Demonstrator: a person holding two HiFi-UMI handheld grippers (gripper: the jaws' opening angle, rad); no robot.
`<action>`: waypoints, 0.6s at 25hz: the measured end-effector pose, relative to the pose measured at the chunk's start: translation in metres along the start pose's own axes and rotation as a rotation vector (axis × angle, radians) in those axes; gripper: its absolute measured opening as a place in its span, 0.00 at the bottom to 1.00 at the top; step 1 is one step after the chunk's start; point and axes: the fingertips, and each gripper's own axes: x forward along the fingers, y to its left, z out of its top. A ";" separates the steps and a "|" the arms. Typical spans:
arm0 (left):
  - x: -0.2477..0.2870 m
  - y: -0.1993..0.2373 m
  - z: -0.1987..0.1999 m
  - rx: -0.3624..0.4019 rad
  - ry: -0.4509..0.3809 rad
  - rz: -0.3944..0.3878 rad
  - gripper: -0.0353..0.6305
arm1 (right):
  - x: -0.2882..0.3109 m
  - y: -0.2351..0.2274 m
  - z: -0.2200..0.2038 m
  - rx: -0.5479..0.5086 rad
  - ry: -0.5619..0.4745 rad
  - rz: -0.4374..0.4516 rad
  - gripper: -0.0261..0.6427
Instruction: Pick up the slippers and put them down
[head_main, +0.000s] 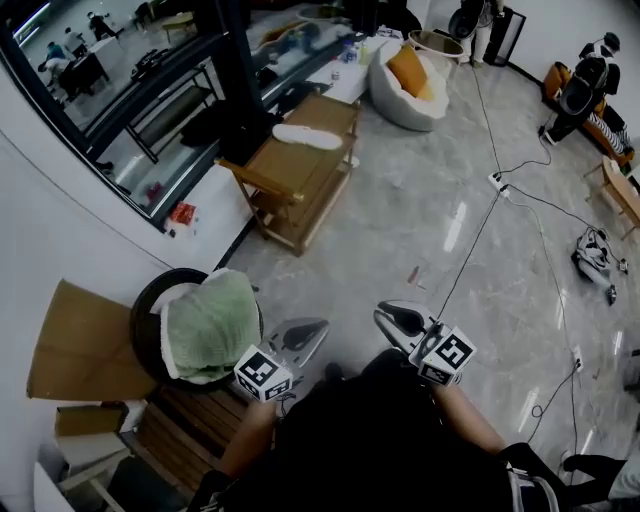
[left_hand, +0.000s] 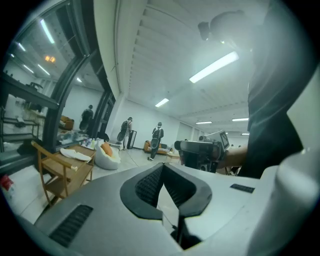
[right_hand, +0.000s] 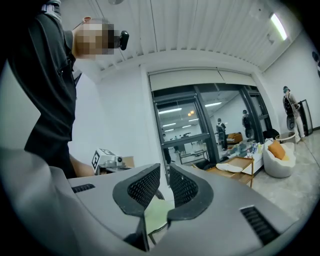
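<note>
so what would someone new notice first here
The left tongs and right tongs are both shut and empty, side by side at the bottom of the head view. A white slipper lies on a wooden table in the upper middle. A green towel is heaped on a round black stand at the lower left.

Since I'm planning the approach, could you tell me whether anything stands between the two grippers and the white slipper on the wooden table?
Nothing visible does: bare floor lies between the left gripper, the right gripper and the wooden table bearing the white slipper. The green towel lies off to the left.
</note>
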 end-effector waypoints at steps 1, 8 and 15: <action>-0.002 0.001 -0.002 -0.015 -0.002 -0.020 0.07 | 0.001 0.000 0.001 0.002 0.003 -0.011 0.11; 0.009 0.032 0.000 -0.061 -0.013 -0.034 0.07 | 0.015 -0.033 -0.011 0.047 0.032 -0.038 0.11; 0.035 0.081 0.014 -0.076 0.001 -0.005 0.07 | 0.052 -0.086 -0.003 0.058 0.021 0.020 0.11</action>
